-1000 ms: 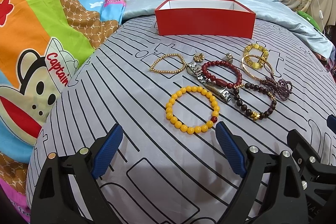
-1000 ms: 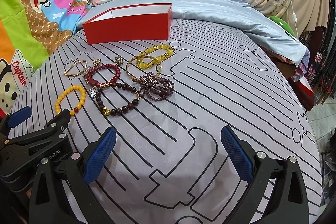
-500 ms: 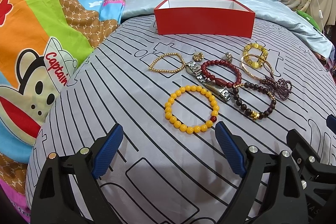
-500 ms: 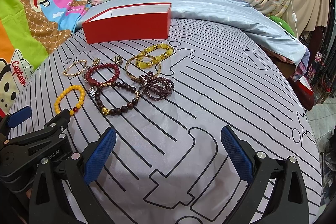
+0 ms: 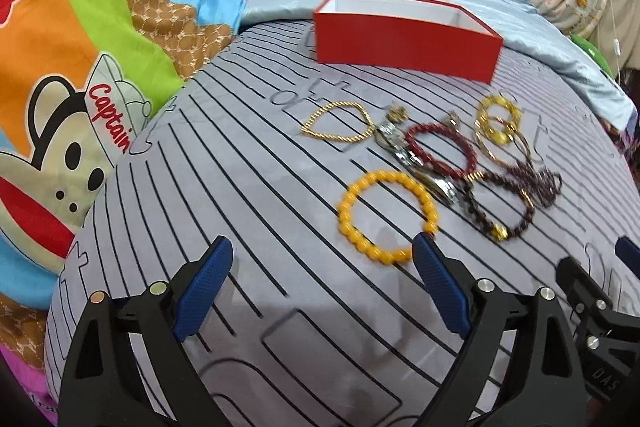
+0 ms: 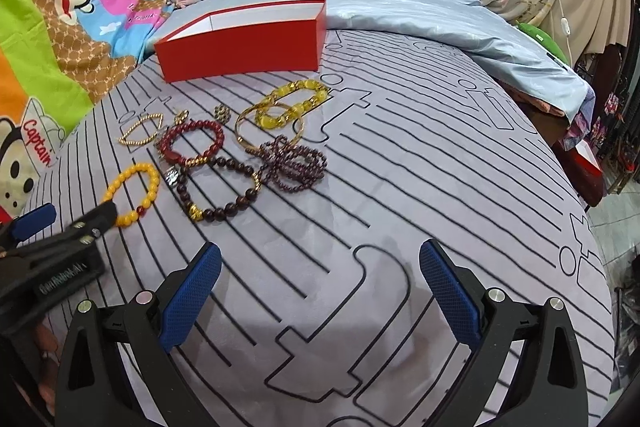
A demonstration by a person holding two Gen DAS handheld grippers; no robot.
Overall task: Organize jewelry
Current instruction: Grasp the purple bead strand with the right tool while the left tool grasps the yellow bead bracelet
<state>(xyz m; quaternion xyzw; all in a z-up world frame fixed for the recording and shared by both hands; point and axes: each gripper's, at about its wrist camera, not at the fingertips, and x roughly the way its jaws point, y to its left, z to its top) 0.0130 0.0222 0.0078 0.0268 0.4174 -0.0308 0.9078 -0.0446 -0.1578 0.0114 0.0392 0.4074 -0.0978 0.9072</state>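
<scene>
Landmark: a red box (image 5: 406, 41) is set open-topped at the far side of the striped bedspread (image 5: 248, 195); no jewelry can be seen inside, though its floor is hidden.
Jewelry: all pieces are spread on the bedspread in front of the red box.
Nearest the box: a yellow-stone bracelet (image 6: 294, 103) and a thin gold bead bracelet (image 5: 338, 125) are laid.
Further from the box: a red bead bracelet (image 6: 192, 143), a dark bead bracelet (image 6: 220, 193), a purple strand (image 6: 294, 165) and an orange bead bracelet (image 5: 386, 215) are seen.
Left gripper (image 5: 322, 289): held wide apart and empty, with the orange bead bracelet just ahead of its right finger.
Right gripper (image 6: 318, 291): spread wide, nothing held, well short of the pile.
Progress: nothing appears to be sorted yet; every piece is judged left to be moved.
Likely first pick: the orange bead bracelet.
</scene>
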